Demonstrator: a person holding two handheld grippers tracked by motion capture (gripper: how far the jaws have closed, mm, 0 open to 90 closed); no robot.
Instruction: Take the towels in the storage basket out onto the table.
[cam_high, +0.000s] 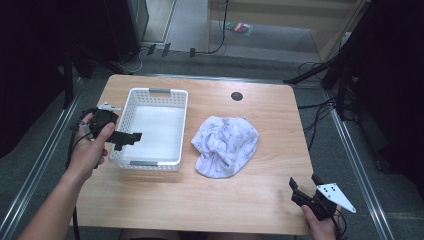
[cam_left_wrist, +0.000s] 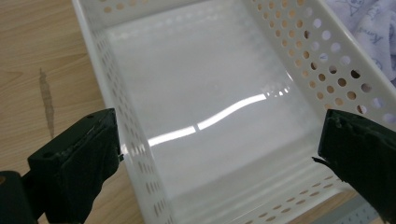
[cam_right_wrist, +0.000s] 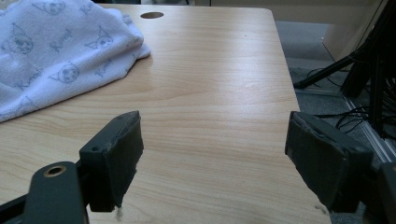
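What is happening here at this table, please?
A person sits at a wooden table with a two-jaw gripper in each hand. The left gripper hangs open over the near left corner of an empty white perforated basket, holding nothing. The right gripper is also open and empty, near the table's near right corner. A crumpled white printed cloth lies on the table just right of the basket, untouched. Probably the cloth is meant for the basket, but nothing has been grasped yet.

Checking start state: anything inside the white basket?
Nothing visible in the basket; its glossy white floor shows bare in the high and left gripper views. A strip behind the near wall is hidden.
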